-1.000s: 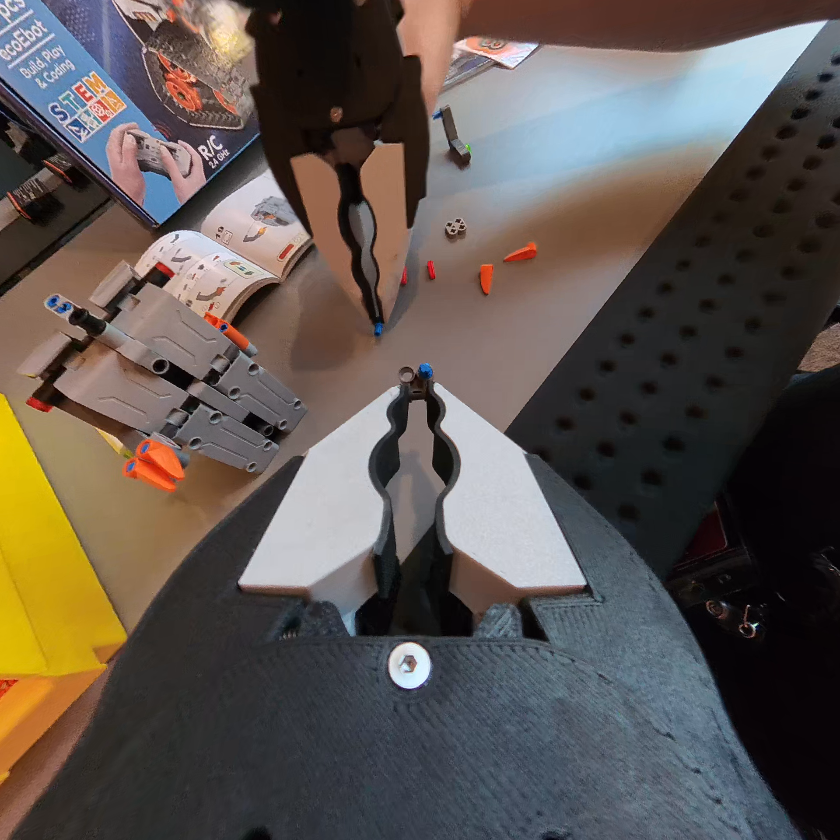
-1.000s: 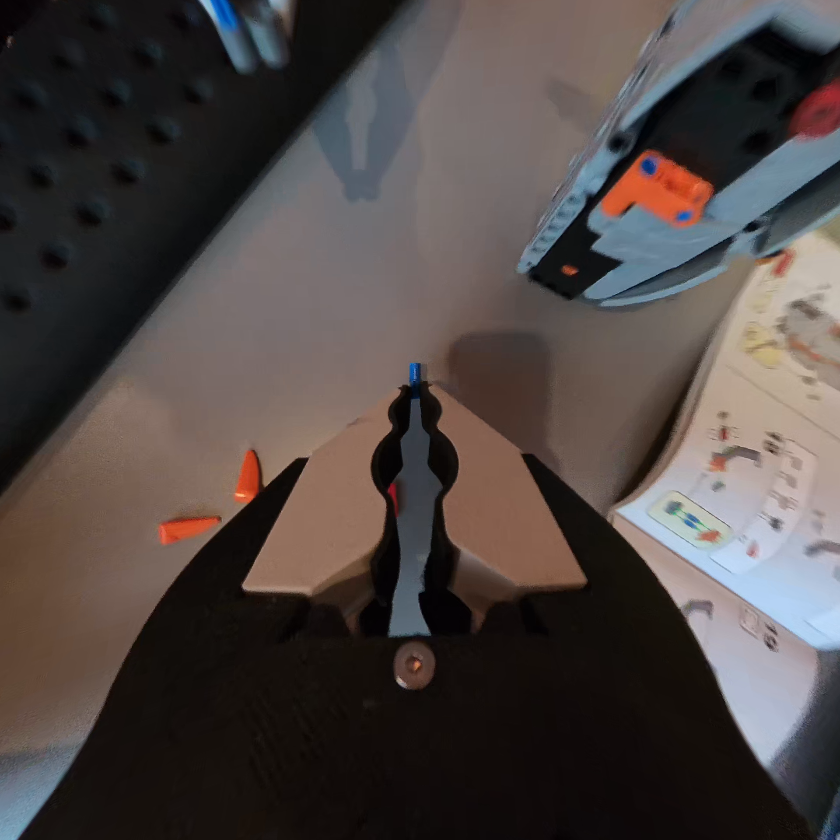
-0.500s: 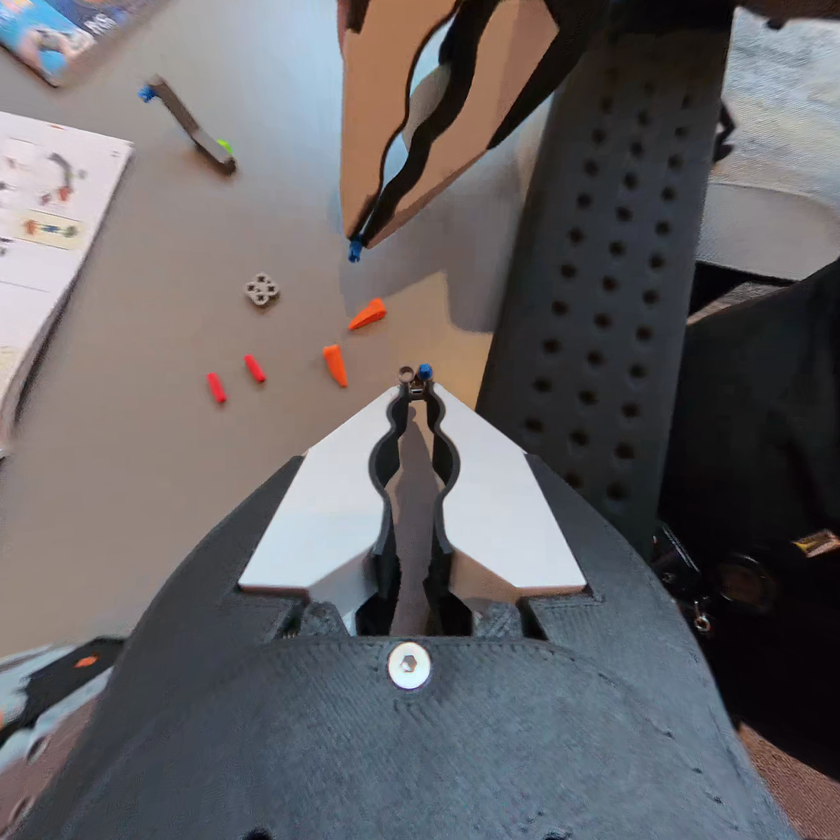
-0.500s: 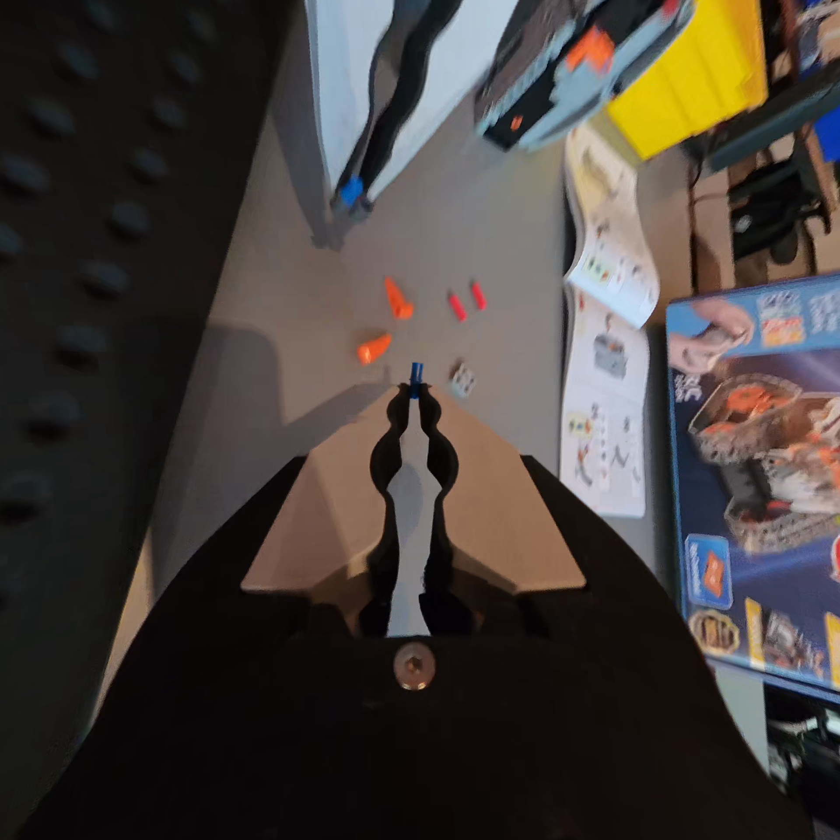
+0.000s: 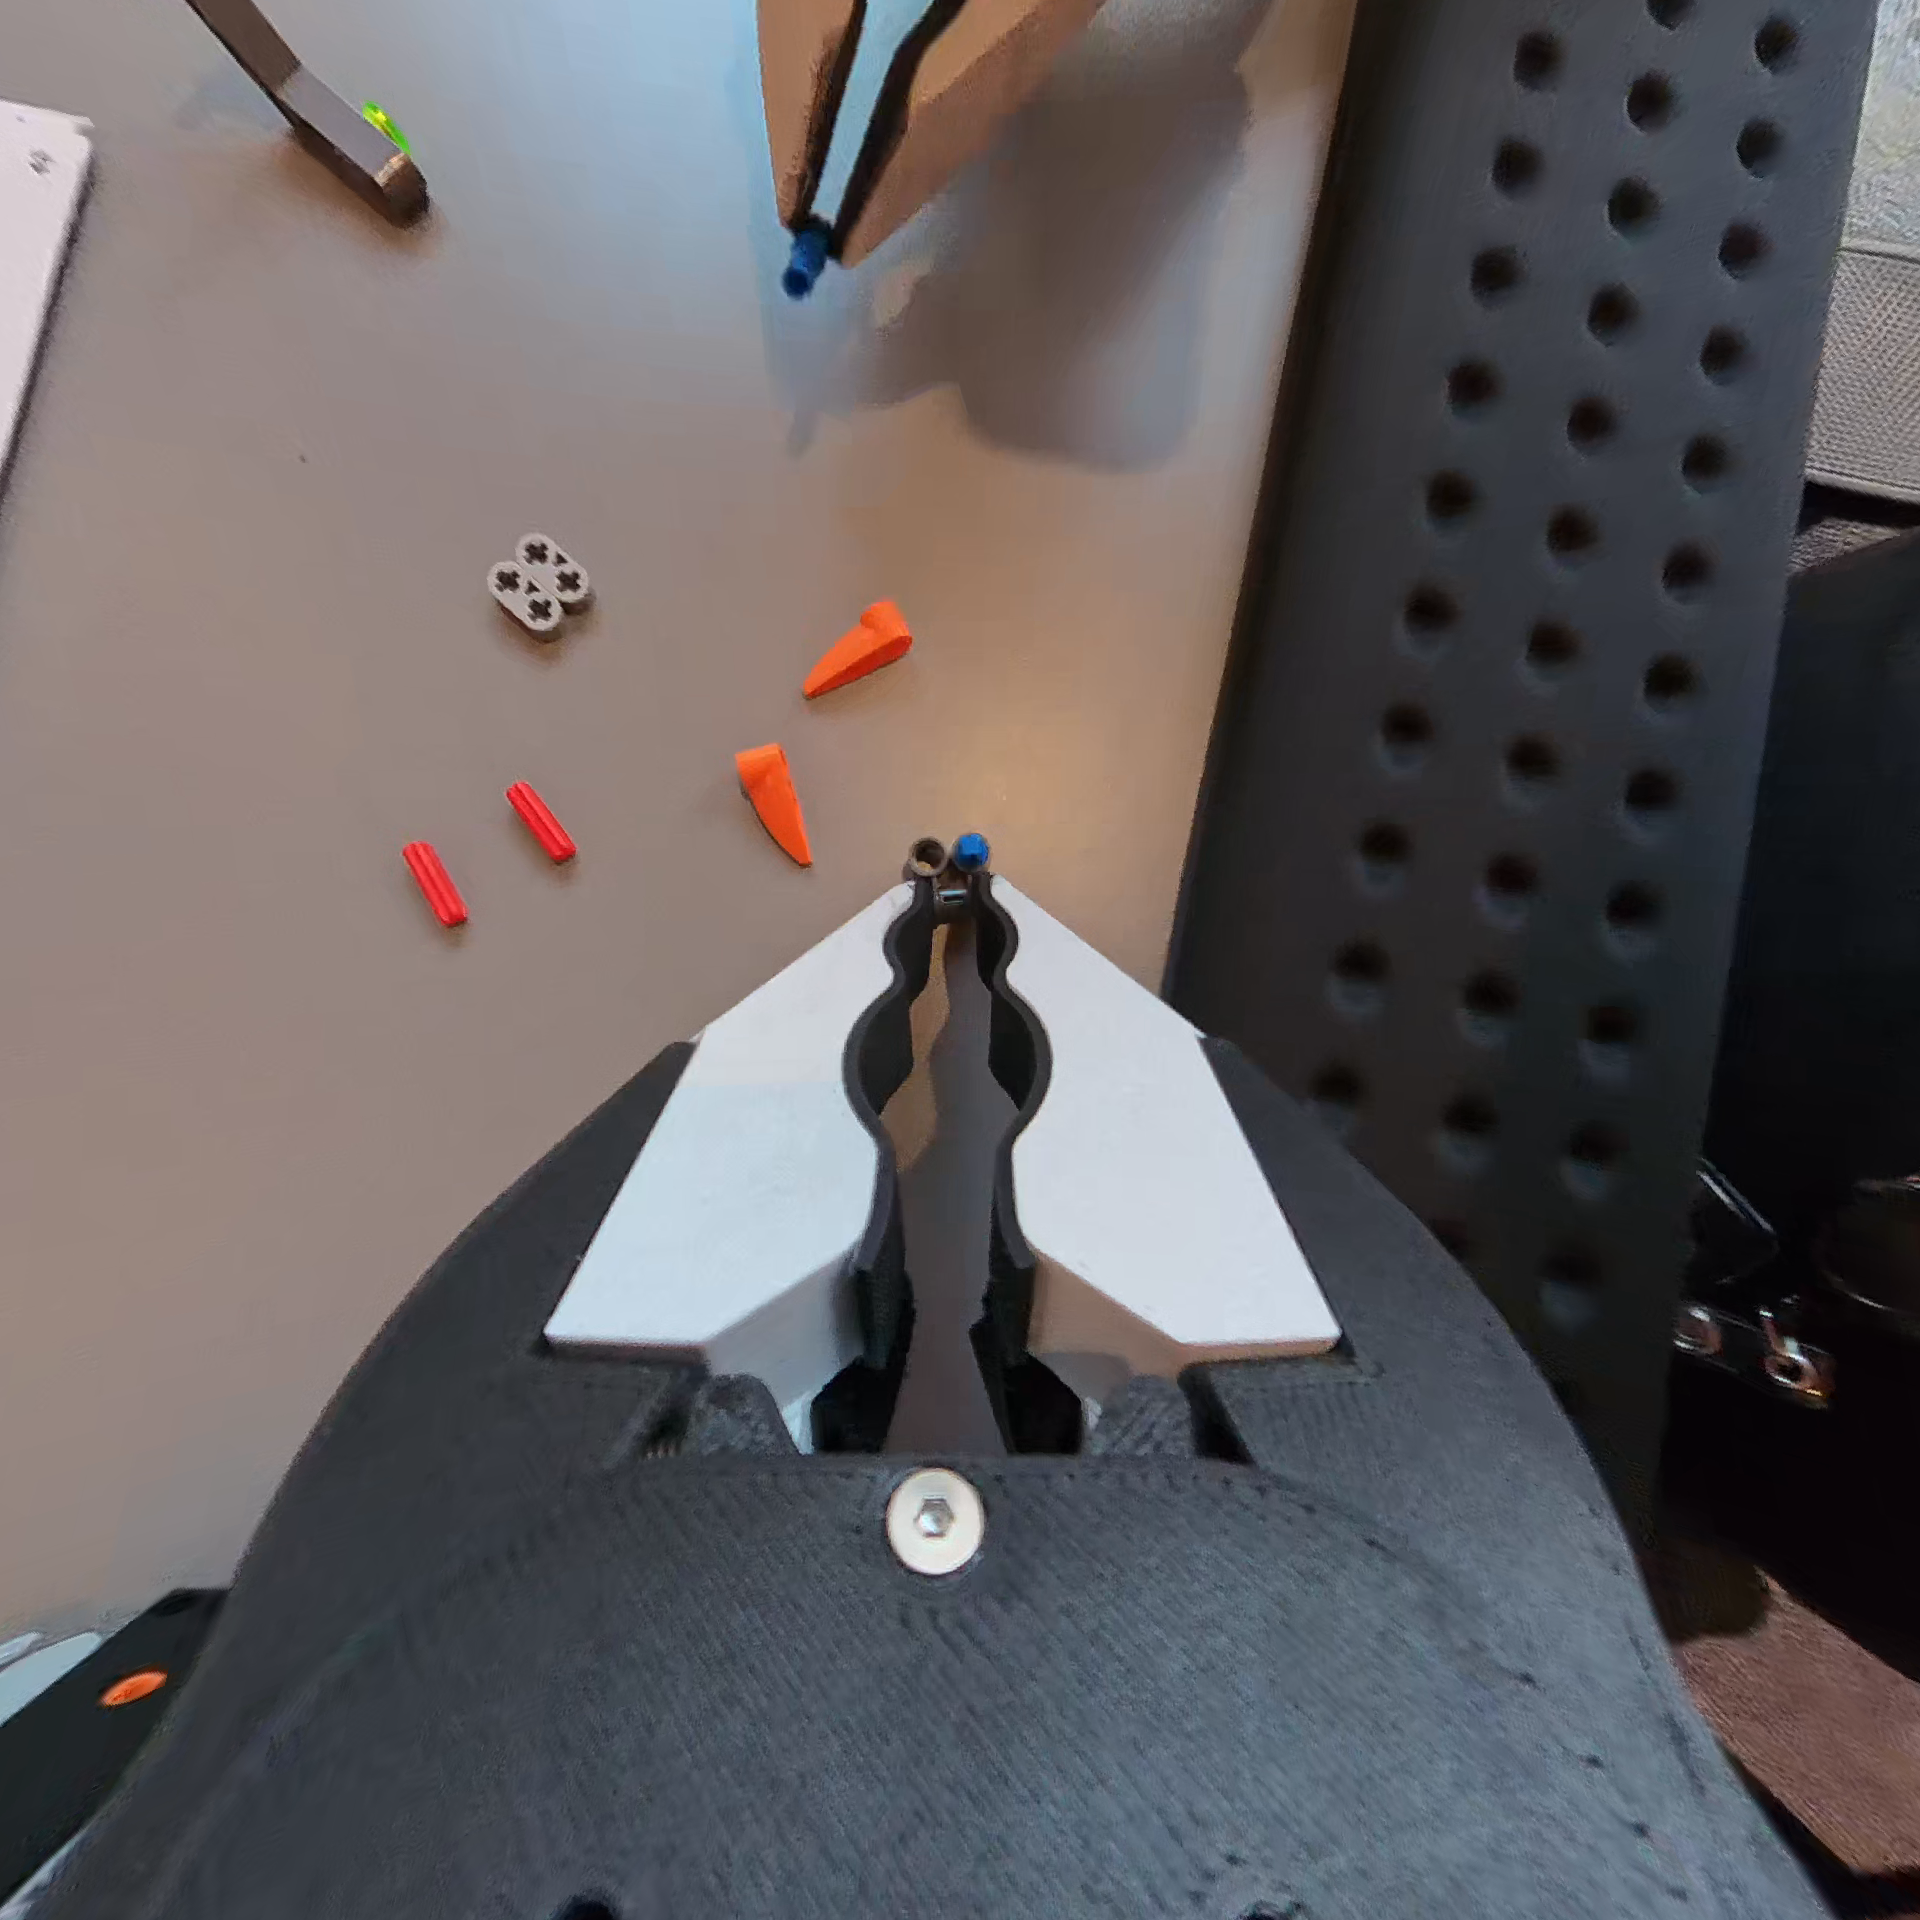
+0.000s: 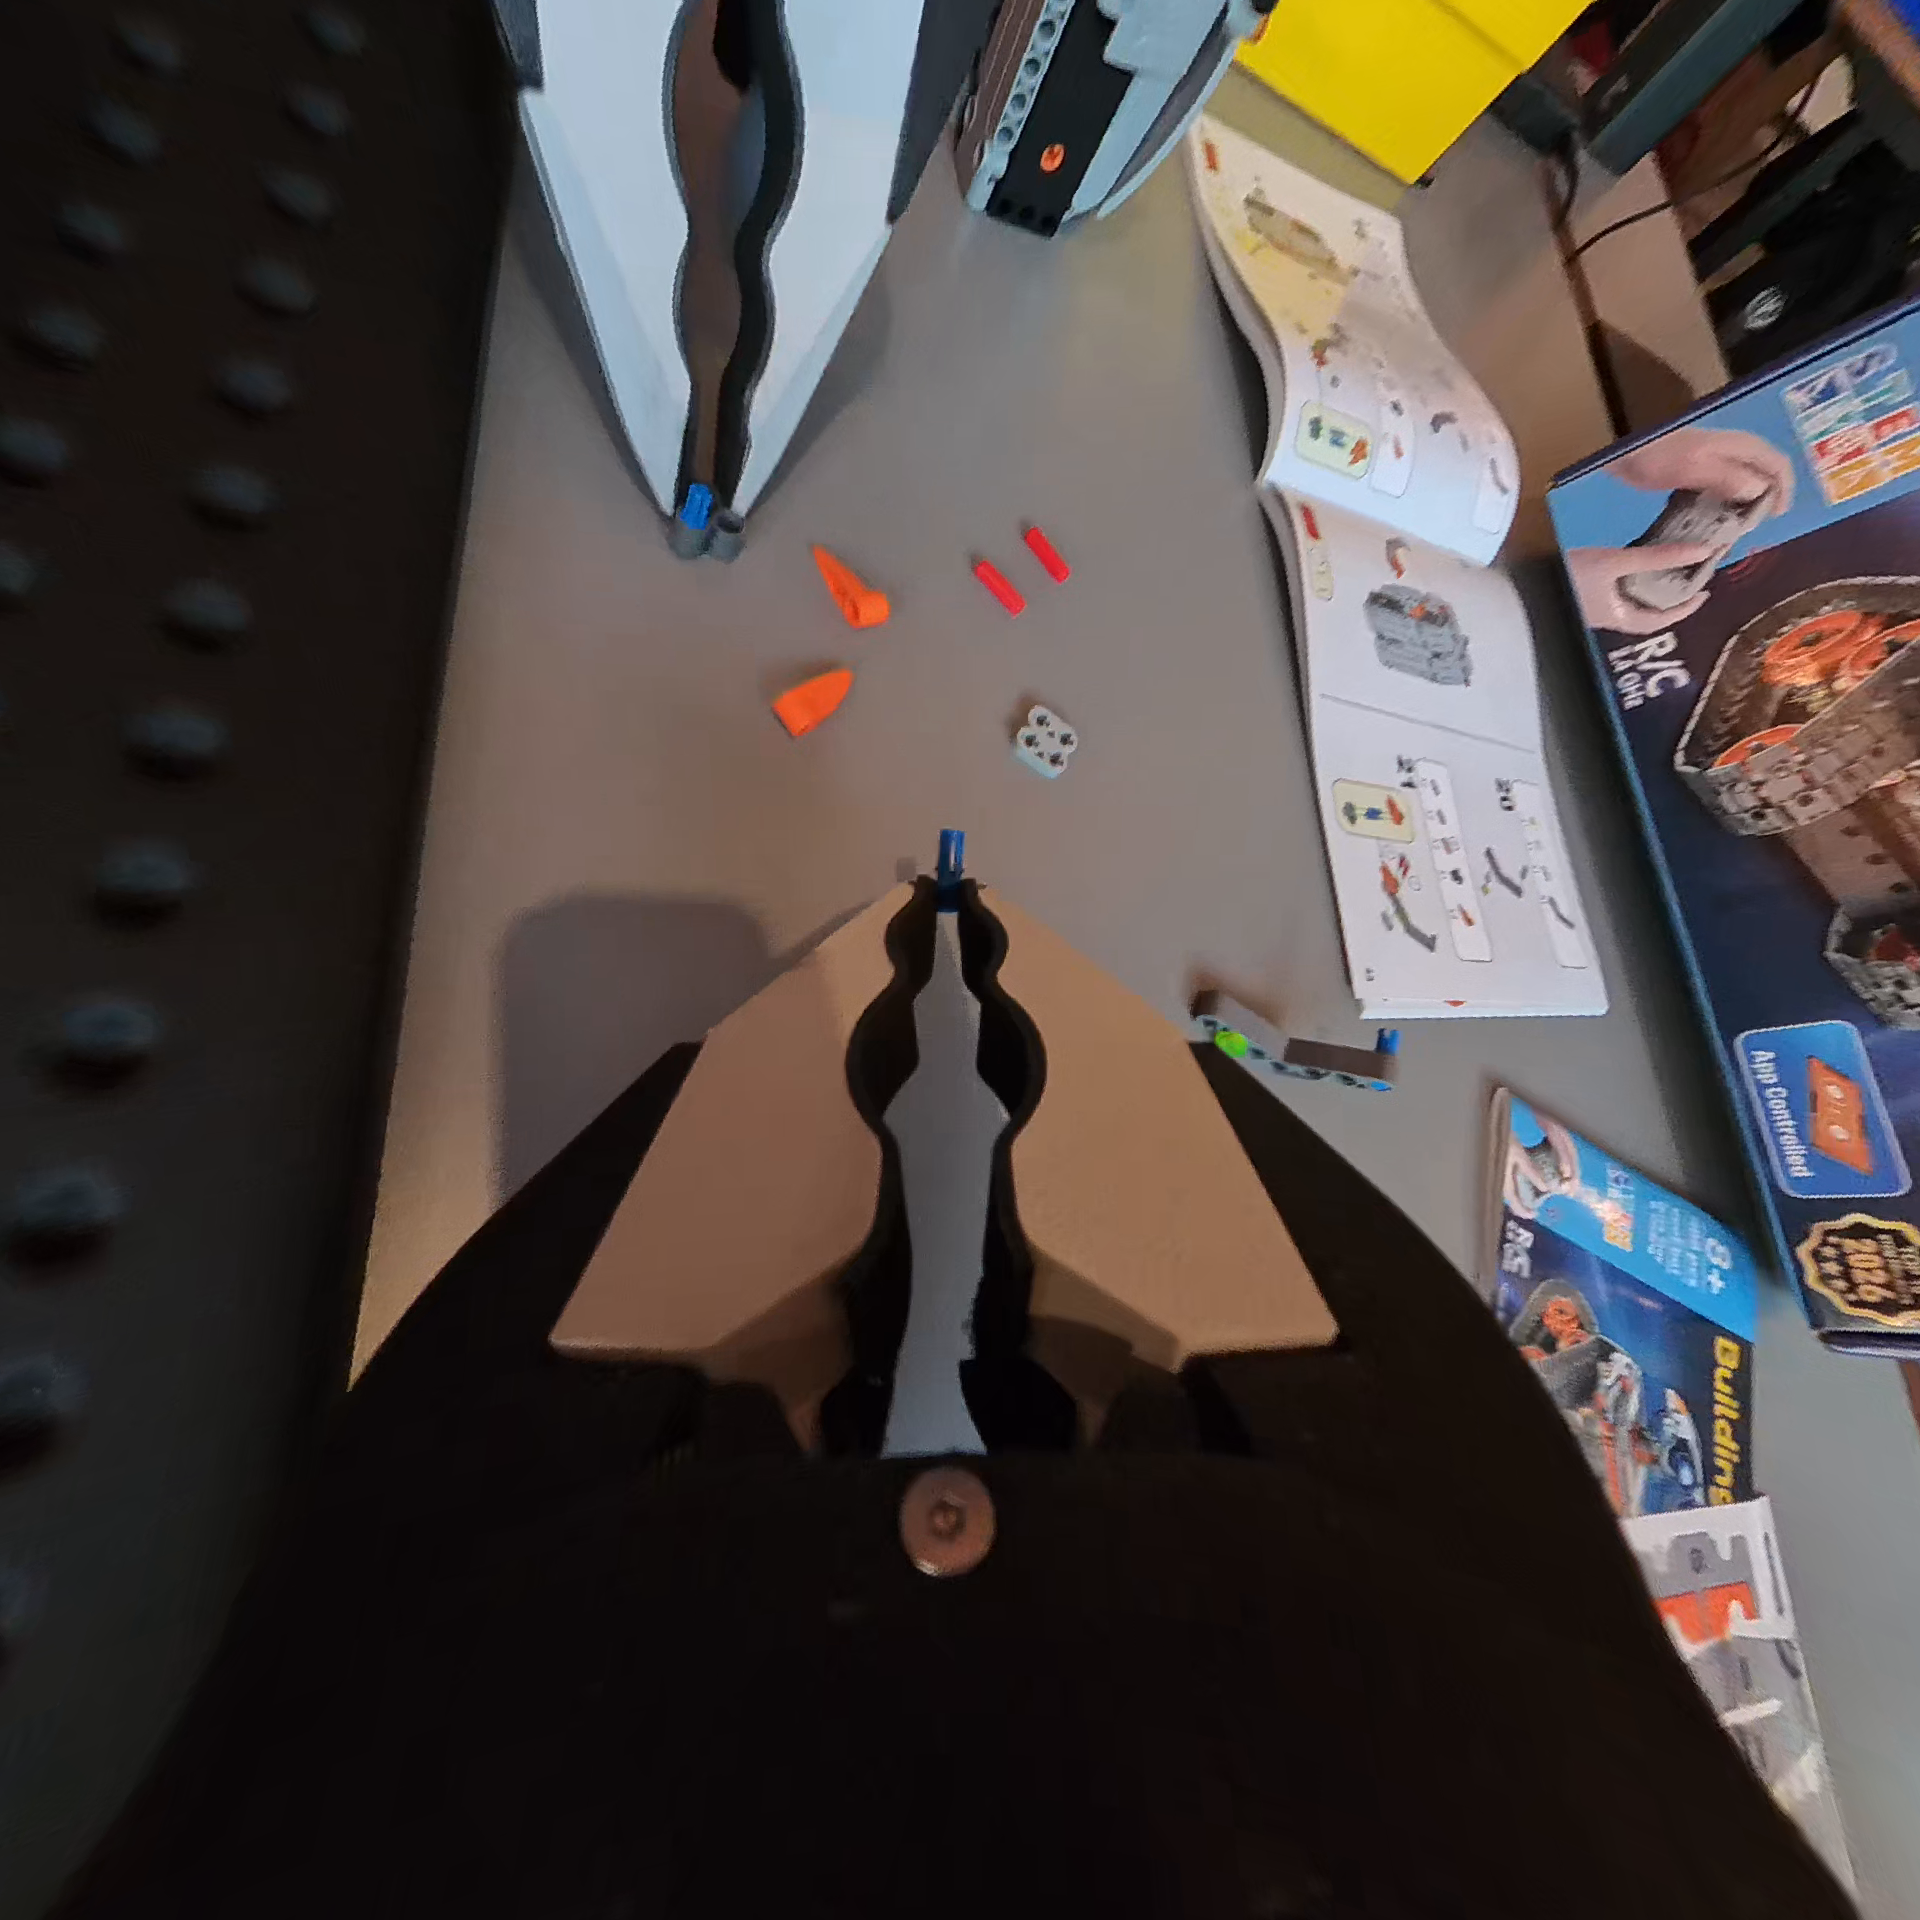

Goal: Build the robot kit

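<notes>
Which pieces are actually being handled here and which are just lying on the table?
In hand:
- left hand-held gripper: grey connector with blue pin
- right hand-held gripper: blue pin

Lying about:
- two orange claw pieces
- two red axles
- grey cross-hole block
- instruction booklet
- kit box

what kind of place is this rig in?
Likely a hobby or lab workbench for building a brick robot kit: an open instruction booklet, the blue kit box, and loose orange wedge pieces on a grey tabletop, with a part-built grey model nearby.
</notes>
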